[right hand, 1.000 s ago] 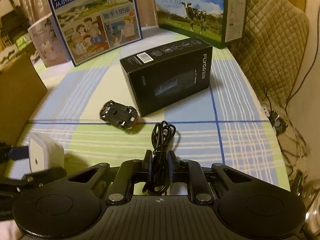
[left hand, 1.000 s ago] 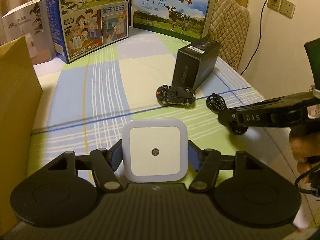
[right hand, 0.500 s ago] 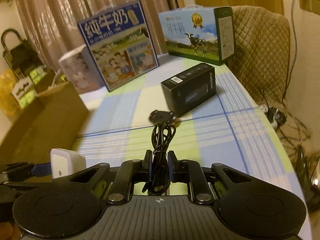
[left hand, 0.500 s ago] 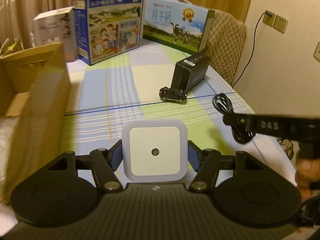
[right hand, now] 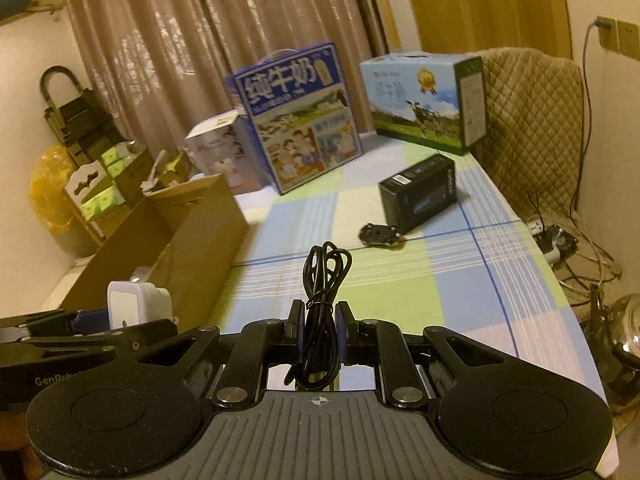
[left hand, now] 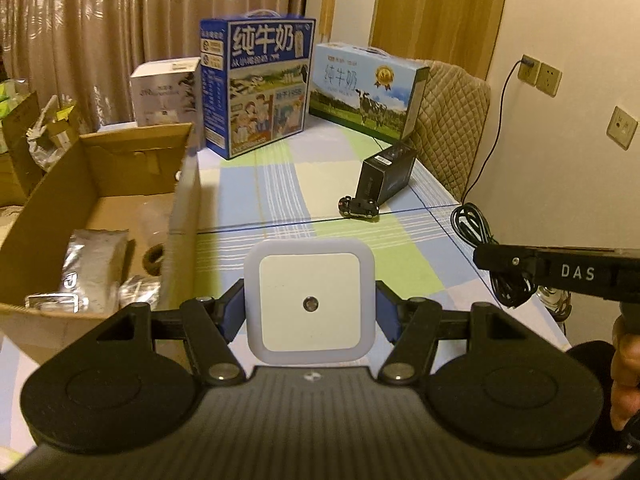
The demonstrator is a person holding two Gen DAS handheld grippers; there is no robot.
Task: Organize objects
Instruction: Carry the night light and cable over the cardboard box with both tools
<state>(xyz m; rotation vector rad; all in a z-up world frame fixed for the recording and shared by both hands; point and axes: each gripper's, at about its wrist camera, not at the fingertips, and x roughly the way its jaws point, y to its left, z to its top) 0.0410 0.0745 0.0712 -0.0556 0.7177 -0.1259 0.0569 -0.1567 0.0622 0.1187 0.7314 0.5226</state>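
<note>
A: What is each hand-held gripper carrying?

B: The left hand-held gripper is clamped across the flat sides of a white night light, its square face toward the camera. The right hand-held gripper is pinched narrow on a bundled black cable, with the loops sticking out ahead of the fingers and a tail hanging below.

A: Where are those things relative to the rest?

B: Both are lifted above the checked counter. From the left wrist view the open cardboard box lies at about ten o'clock, with foil packets already inside. The toy car and the black box touching it sit on the counter at about one o'clock, not yet picked up.

A: How will the night light handle?

B: I'd judge it light, rigid and smooth plastic. The side grip looks square and centred, so it shouldn't twist, though the glossy shell could slip if the squeeze eases.

A: And the cable?

B: Light and floppy. It is gripped near the tie at the middle of the bundle, which seems the right spot. The loose loops could snag the box wall on the way in.

A: The car?

B: Probably small, hard and prone to rolling. Taking it across the body would be safest.
</note>
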